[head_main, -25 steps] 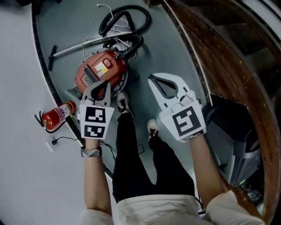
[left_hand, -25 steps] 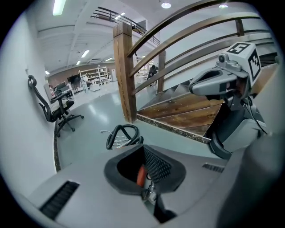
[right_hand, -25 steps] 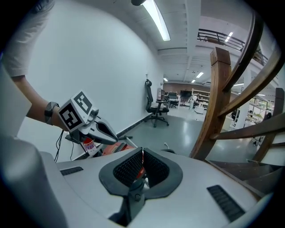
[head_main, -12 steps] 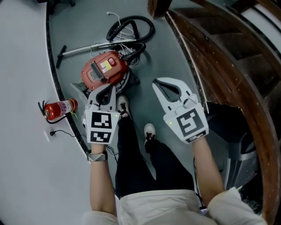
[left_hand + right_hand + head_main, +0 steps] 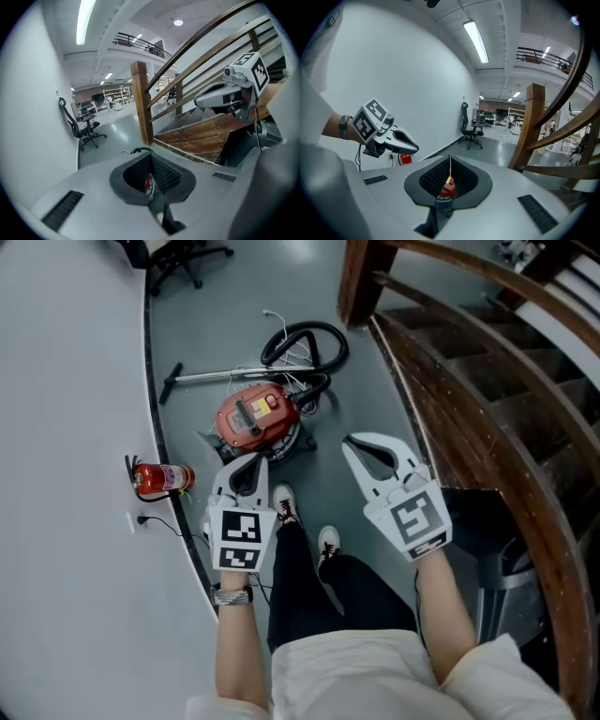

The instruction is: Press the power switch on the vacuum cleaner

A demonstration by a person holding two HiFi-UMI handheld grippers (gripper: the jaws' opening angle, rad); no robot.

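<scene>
Two hand-held grippers (image 5: 251,460) (image 5: 356,442), jaws together, hover near vacuum cleaner (image 5: 258,416) between curved wall (image 5: 75,427) and staircase (image 5: 469,381).

Fire extinguisher (image 5: 161,478); office chair (image 5: 84,129); wooden stairs (image 5: 469,381) — perhaps a bin (image 5: 511,577)

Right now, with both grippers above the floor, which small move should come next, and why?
Probably finish lifting the left gripper and right gripper, then hold still. Both have come up away from the red vacuum cleaner on the floor, neither touches it, and both are shut and empty. Whether the press was made cannot be seen.
</scene>
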